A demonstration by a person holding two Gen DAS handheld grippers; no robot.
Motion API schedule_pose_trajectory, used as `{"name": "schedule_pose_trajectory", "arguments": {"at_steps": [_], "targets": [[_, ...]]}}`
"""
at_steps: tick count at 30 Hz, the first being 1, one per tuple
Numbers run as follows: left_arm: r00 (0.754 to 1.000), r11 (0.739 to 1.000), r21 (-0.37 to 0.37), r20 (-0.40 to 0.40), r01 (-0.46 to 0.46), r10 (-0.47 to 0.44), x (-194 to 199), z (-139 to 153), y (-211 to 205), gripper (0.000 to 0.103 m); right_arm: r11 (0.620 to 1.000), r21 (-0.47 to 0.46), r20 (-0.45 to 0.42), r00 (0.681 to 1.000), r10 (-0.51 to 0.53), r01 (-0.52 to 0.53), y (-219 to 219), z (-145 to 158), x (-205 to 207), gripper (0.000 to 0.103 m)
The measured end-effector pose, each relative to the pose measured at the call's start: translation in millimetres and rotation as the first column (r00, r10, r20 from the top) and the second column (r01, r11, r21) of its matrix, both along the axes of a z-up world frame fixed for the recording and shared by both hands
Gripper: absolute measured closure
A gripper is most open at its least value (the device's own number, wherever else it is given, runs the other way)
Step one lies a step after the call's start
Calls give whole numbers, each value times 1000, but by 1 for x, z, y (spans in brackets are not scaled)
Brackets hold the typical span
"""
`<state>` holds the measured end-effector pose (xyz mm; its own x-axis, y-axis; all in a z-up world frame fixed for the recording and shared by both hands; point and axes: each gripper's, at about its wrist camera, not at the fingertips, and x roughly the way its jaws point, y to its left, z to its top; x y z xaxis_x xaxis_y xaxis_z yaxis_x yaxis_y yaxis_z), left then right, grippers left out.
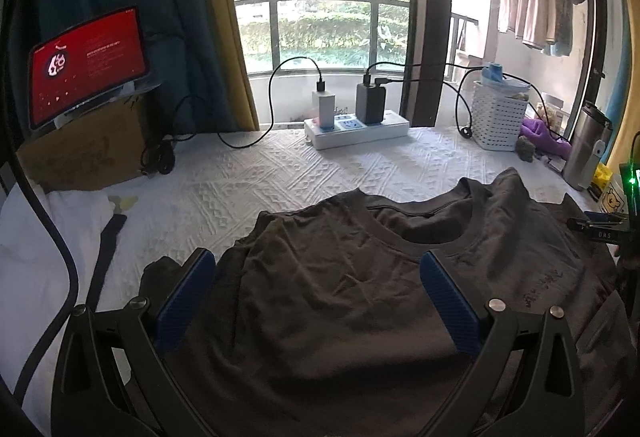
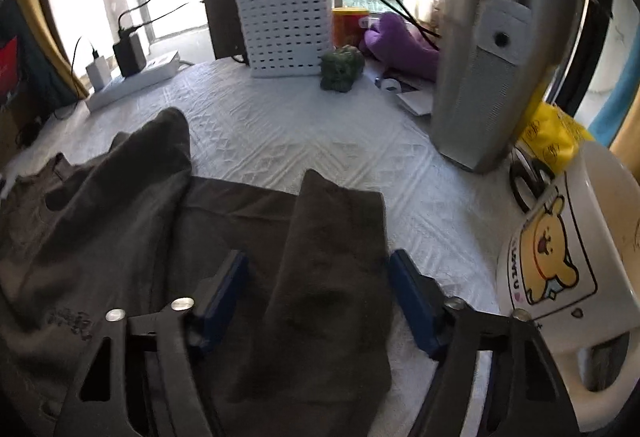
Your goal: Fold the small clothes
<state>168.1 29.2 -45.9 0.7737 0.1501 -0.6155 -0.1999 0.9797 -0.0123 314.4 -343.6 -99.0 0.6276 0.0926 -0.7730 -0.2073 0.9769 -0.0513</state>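
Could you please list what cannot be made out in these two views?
- T-shirt hem: left wrist view, cut off by the bottom edge and gripper frame.
- Print on the shirt: right wrist view, too small and blurred to read.
- Tablet text: left wrist view, too small.
- Basket contents: right wrist view, mostly hidden by its wall.
- Mug: right wrist view, cut off by the right edge.

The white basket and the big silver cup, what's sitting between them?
In the right wrist view, between the white basket and the silver cup sit a green lump, an orange tin and a purple plush thing.
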Motion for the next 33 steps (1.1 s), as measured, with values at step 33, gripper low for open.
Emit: {"name": "schedule_pose_trajectory", "arguments": {"at_steps": [33], "targets": [[998, 997, -83, 58, -5, 9, -38, 3, 35, 2, 996, -79, 203, 977, 59, -43, 91, 82, -77, 99]]}}
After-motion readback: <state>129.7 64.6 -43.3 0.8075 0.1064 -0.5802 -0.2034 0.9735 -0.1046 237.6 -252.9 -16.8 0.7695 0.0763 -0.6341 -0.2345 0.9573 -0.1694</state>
